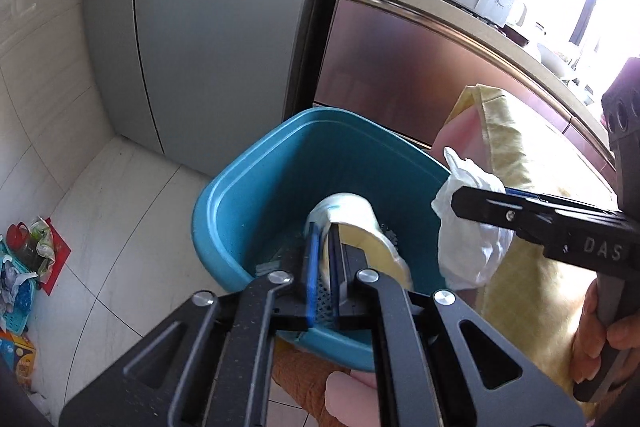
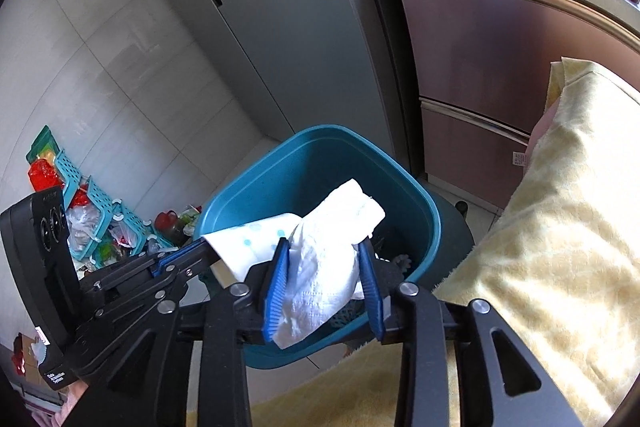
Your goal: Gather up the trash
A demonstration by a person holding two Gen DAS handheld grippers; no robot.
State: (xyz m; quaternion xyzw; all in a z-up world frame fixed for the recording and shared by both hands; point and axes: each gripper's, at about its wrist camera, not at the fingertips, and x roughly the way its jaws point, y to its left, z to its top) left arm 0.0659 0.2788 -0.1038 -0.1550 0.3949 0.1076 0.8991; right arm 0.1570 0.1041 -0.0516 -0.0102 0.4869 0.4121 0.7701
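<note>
Over the blue bin (image 2: 320, 163), the right gripper (image 2: 326, 279) has a crumpled white tissue (image 2: 328, 259) between its parted jaws. The left gripper (image 1: 325, 259) is clamped on a paper cup (image 1: 356, 223) inside the bin's mouth

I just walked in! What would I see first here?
A teal bin sits in the middle, by the grey fridge. Both grippers reach over it: the right gripper has a white tissue between its blue fingers, the left gripper pinches a yellow wrapper.
</note>
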